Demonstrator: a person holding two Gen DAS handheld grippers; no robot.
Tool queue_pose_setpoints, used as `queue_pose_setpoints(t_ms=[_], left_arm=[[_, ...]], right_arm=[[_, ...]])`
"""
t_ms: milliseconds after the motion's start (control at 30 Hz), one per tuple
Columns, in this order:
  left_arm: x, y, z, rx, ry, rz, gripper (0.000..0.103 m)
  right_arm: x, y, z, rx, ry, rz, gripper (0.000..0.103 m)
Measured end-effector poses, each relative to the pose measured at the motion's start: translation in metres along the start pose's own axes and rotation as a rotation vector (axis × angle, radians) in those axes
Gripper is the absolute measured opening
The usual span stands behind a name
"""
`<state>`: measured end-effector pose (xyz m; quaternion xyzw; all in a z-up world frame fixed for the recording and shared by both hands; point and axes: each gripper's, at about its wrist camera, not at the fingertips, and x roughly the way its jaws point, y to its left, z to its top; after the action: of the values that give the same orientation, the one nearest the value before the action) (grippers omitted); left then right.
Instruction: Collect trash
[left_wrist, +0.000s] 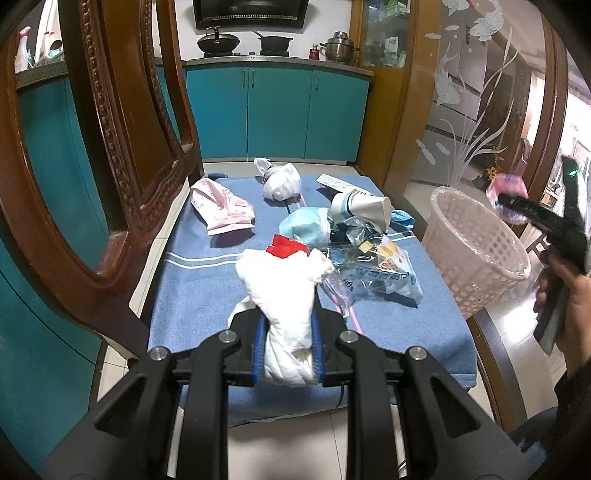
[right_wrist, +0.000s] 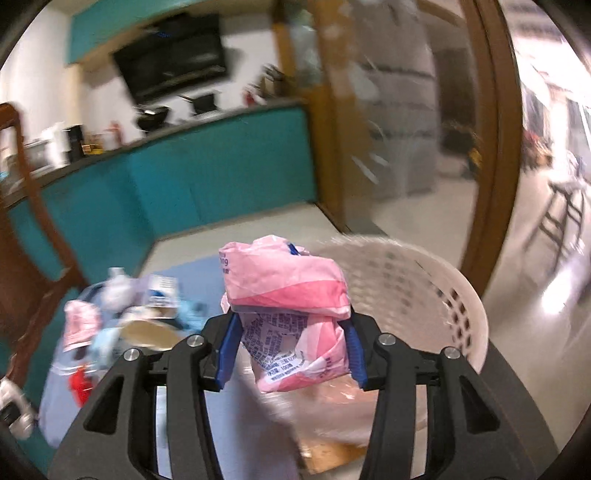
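Observation:
My left gripper (left_wrist: 288, 321) is shut on a crumpled white tissue (left_wrist: 284, 280), low over the near end of the blue cloth (left_wrist: 192, 288). My right gripper (right_wrist: 291, 325) has a pink printed packet (right_wrist: 288, 284) between its blue pads, which touch both of its sides. It hangs at the near rim of the white lattice basket (right_wrist: 406, 280). In the left wrist view that same gripper (left_wrist: 513, 206) and the pink packet (left_wrist: 504, 186) are above the far side of the basket (left_wrist: 476, 251), with a person's hand (left_wrist: 569, 295) on the handle.
Several pieces of trash lie on the cloth: a paper cup (left_wrist: 362, 208), a blue face mask (left_wrist: 306, 227), a pink wrapper (left_wrist: 221, 206), a tied white bag (left_wrist: 280, 181), clear plastic bags (left_wrist: 373, 266) and a red wrapper (left_wrist: 284, 245). A wooden chair (left_wrist: 122, 147) stands close on the left.

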<state>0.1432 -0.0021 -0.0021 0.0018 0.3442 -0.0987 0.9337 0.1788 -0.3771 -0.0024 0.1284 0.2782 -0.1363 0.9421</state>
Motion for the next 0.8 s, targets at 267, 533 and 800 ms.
queue_pose_setpoints(t_ms=[267, 533, 800], left_arm=[[0.013, -0.017, 0.001, 0.035, 0.030, -0.045, 0.021], [0.043, -0.150, 0.062, 0.186, 0.002, -0.261, 0.021], [0.107, -0.284, 0.108, 0.271, -0.015, -0.419, 0.078]], right_arm=[[-0.035, -0.035, 0.012, 0.195, -0.091, 0.084, 0.097], [-0.091, -0.057, 0.015, 0.284, -0.269, 0.078, 0.100], [-0.088, -0.080, 0.025, 0.347, -0.272, 0.060, 0.100]])
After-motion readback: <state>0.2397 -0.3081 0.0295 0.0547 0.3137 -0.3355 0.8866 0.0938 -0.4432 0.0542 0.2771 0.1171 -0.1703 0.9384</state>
